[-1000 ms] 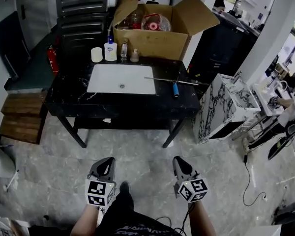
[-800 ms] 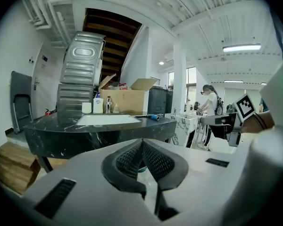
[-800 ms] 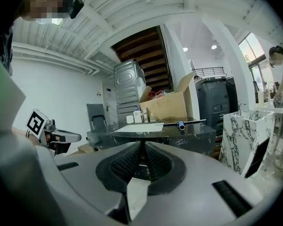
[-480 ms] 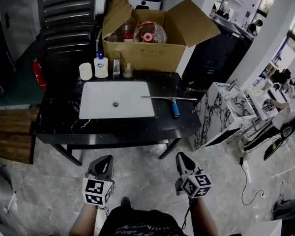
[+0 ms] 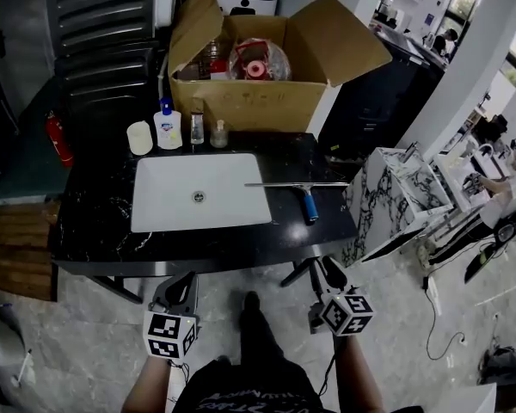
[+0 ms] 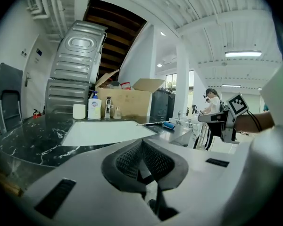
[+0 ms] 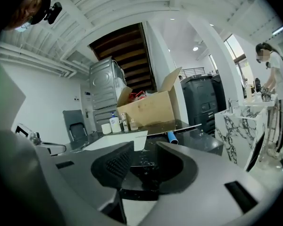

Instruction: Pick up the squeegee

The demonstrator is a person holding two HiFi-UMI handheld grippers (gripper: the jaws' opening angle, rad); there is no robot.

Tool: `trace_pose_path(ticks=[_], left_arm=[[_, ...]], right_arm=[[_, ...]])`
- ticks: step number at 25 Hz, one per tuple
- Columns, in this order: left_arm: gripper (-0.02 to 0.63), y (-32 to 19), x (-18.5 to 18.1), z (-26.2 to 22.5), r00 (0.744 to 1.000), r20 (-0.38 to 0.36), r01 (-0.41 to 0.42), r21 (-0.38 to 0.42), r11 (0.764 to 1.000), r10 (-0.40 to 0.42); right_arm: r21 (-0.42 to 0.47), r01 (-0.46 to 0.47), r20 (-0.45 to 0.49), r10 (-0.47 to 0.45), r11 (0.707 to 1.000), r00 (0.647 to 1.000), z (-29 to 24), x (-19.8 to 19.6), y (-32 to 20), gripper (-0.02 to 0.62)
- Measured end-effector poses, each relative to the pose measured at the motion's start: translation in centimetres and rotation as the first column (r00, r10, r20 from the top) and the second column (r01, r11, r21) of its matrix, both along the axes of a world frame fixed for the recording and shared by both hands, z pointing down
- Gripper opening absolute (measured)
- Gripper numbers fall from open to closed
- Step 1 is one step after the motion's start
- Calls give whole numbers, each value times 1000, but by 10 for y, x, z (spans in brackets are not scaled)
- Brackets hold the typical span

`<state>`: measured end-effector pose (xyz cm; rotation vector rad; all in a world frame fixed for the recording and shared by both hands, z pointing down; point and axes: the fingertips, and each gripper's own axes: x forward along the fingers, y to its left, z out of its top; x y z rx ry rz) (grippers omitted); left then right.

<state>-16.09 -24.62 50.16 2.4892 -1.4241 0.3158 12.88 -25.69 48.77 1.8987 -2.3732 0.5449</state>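
Note:
The squeegee (image 5: 299, 188), a long thin blade with a blue handle, lies on the black marble table (image 5: 95, 222) just right of the white sink (image 5: 159, 205). It also shows in the left gripper view (image 6: 164, 124) and the right gripper view (image 7: 172, 136). Both grippers hang in front of the table's near edge, well short of the squeegee. My left gripper (image 5: 183, 284) (image 6: 142, 147) is shut, pads together, with nothing in it. My right gripper (image 5: 330, 270) (image 7: 146, 158) is opening; a small gap shows and nothing is between its jaws.
An open cardboard box (image 5: 258, 101) with jars stands at the table's back. A white cup (image 5: 139, 138), a soap bottle (image 5: 165, 126) and small bottles line the sink's far side. A marble-patterned cabinet (image 5: 387, 200) stands to the right, wooden steps (image 5: 13, 252) to the left.
The table has come nearer in the head view as I walked up to it, both grippers moving forward with me. The right jaws have parted slightly.

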Motion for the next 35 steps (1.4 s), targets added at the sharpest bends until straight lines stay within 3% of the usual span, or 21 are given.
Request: trace_pose_path(ticks=[1, 2, 6, 11, 17, 25, 35], left_arm=[[20, -9, 2, -1, 1000, 3, 3, 3, 1000, -3], [20, -17, 5, -1, 1000, 6, 6, 5, 1000, -6], [20, -56, 13, 2, 1000, 15, 26, -1, 1000, -26], [20, -114, 30, 8, 998, 26, 59, -24, 998, -58], [20, -174, 53, 9, 997, 31, 69, -39, 997, -68], [20, -214, 69, 17, 996, 36, 85, -66, 994, -82], [20, -237, 70, 22, 993, 42, 112, -82, 990, -109]], right_arm=[[-4, -5, 2, 5, 1000, 1000, 2, 5, -12, 161], [-5, -10, 9, 10, 1000, 1000, 3, 10, -24, 189], [-15, -13, 38, 13, 1000, 999, 11, 23, -80, 219], [-87, 13, -58, -18, 996, 998, 23, 40, -157, 229], [-269, 2, -113, -33, 963, 993, 59, 60, -223, 229], [-393, -12, -131, -43, 920, 990, 87, 75, -271, 227], [-449, -10, -173, -76, 894, 982, 107, 74, -299, 227]])
